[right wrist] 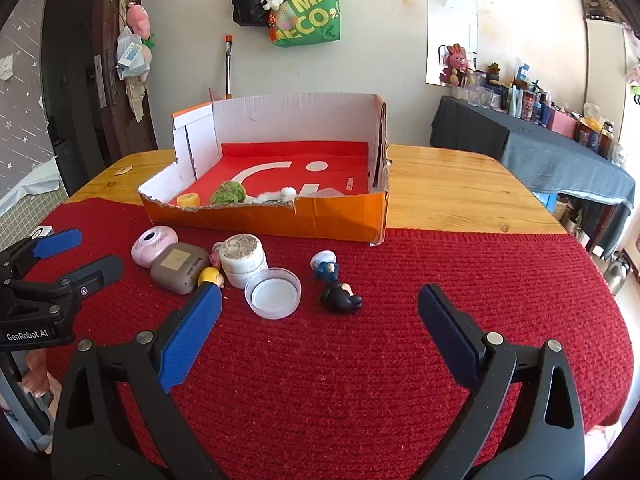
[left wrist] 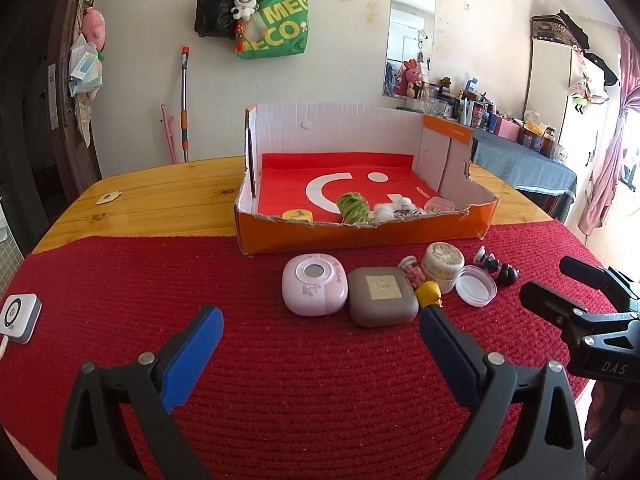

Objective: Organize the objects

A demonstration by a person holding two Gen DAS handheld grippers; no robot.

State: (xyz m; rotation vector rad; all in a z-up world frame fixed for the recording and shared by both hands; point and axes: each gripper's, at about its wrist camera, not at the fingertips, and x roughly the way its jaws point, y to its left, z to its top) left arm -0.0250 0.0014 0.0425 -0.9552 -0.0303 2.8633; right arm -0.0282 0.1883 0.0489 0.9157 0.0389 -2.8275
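Observation:
An orange cardboard box stands on the table and holds a green knitted ball, a yellow tape roll and small white items. In front of it on the red mat lie a pink case, a brown case, a yellow-headed figure, a white jar, its clear lid and a dark figurine. My left gripper is open and empty before the cases. My right gripper is open and empty near the figurine.
The red woven mat covers the near half of the wooden table. A white and blue device lies at the mat's left edge. A cluttered side table stands at the right, bags hang on the wall.

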